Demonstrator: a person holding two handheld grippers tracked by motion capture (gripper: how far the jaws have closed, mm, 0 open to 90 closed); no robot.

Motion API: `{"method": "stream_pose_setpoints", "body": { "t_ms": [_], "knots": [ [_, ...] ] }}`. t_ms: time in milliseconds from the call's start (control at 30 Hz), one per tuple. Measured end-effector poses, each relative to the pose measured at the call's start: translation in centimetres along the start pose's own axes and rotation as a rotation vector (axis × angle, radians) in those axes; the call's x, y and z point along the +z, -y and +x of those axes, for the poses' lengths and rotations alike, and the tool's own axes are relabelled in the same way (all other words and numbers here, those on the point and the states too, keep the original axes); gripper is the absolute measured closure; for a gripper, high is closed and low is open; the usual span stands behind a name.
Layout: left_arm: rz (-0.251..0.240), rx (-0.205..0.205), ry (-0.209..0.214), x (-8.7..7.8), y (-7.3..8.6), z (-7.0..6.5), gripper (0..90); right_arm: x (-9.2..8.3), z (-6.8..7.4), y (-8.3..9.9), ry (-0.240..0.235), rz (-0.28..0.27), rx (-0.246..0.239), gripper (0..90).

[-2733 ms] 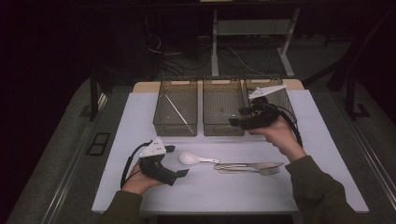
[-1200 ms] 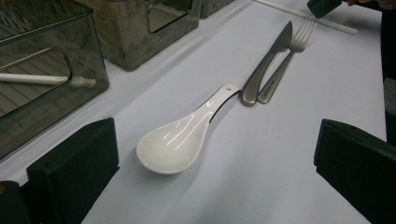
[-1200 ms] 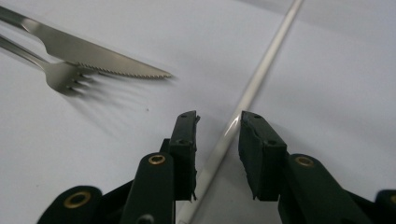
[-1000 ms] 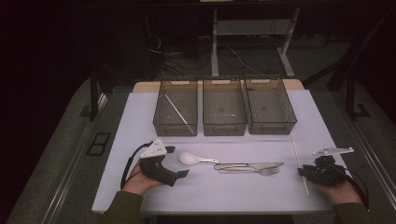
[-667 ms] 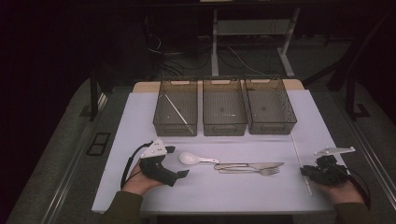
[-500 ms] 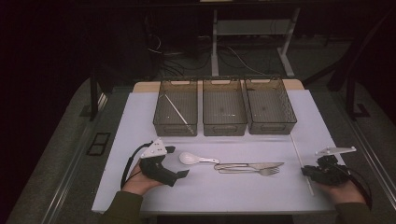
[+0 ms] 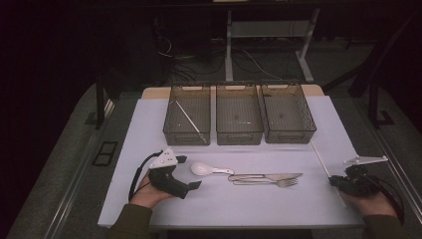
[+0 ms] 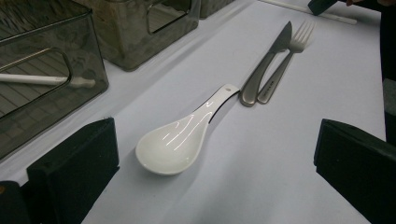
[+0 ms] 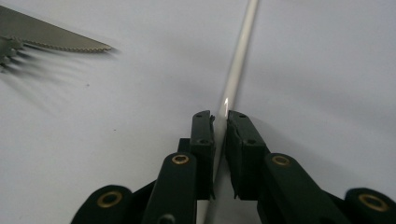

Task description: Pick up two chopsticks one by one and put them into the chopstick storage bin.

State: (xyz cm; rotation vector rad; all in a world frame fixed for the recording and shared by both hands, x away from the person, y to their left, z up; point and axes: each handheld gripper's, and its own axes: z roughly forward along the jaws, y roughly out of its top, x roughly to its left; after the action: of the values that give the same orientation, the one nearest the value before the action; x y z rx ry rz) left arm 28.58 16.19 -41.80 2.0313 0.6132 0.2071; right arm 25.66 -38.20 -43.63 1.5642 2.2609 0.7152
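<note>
1. My right gripper (image 9: 219,126) has just been closing its jaws on the white chopstick (image 9: 238,60); the pads now sit tight against its near end.
2. That chopstick lies on the white table cover (image 7: 249,209) at the right side, running away towards the right-hand bin (image 7: 287,113).
3. My left gripper (image 8: 210,186) rests on the cover with jaws wide apart, holding nothing.
4. Just ahead of it lies the white soup spoon (image 8: 180,142), bowl towards me.
5. Beyond the spoon, the knife (image 8: 268,65) and fork (image 8: 287,58) lie side by side, touching.
6. Another chopstick (image 7: 188,118) rests in the left bin (image 7: 188,130); the middle bin (image 7: 239,130) stands between the other two.
</note>
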Motion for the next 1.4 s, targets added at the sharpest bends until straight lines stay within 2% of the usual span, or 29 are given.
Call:
{"method": "stream_pose_setpoints", "body": {
  "t_ms": [133, 200, 367, 433, 700, 800, 867, 900, 1000, 1267, 1400],
  "knots": [
    [-0.002, -0.002, -0.002, 0.0, 0.0, 0.0, 0.0, -0.1, -0.5, 0.1, 0.02, 0.002, 0.03, 82.1],
    [-0.003, -0.003, -0.002, 0.0, 0.0, 0.0, 0.0, -0.1, -0.6, 0.1, 0.013, 0.001, 0.052, 82.2],
    [-0.001, -0.002, -0.002, 0.0, 0.0, 0.0, 0.0, 0.0, -0.4, 0.2, 0.035, 0.001, 0.044, 82.5],
    [0.002, 0.002, -0.002, 0.0, 0.0, 0.0, 0.0, 0.0, -0.4, 0.2, 0.036, 0.0, 0.059, 83.2],
    [0.006, -0.001, 0.002, 0.0, 0.0, 0.0, 0.0, -0.1, -0.8, 0.3, 0.009, -0.011, 0.127, 84.2],
    [0.007, -0.002, 0.003, 0.0, 0.0, 0.1, 0.0, -0.2, -1.1, 0.5, 0.009, -0.022, 0.13, 84.4],
    [0.003, -0.004, 0.003, 0.0, 0.0, 0.1, 0.0, -0.3, -1.4, 0.5, 0.018, -0.032, 0.136, 84.4],
    [0.005, -0.003, 0.003, 0.0, 0.0, 0.1, 0.0, -0.3, -1.6, 0.6, 0.005, -0.039, 0.149, 84.4],
    [0.005, -0.002, 0.003, 0.0, 0.0, 0.1, 0.0, -0.5, -1.8, 0.6, -0.006, -0.06, 0.146, 84.4],
    [0.007, -0.002, 0.004, 0.0, 0.0, 0.1, 0.0, -2.0, -2.3, 0.6, -0.016, -0.137, 0.166, 84.4],
    [0.006, -0.004, 0.004, 0.0, 0.0, 0.1, 0.0, -2.8, -2.5, 0.6, -0.017, -0.172, 0.194, 84.4]
  ]
}}
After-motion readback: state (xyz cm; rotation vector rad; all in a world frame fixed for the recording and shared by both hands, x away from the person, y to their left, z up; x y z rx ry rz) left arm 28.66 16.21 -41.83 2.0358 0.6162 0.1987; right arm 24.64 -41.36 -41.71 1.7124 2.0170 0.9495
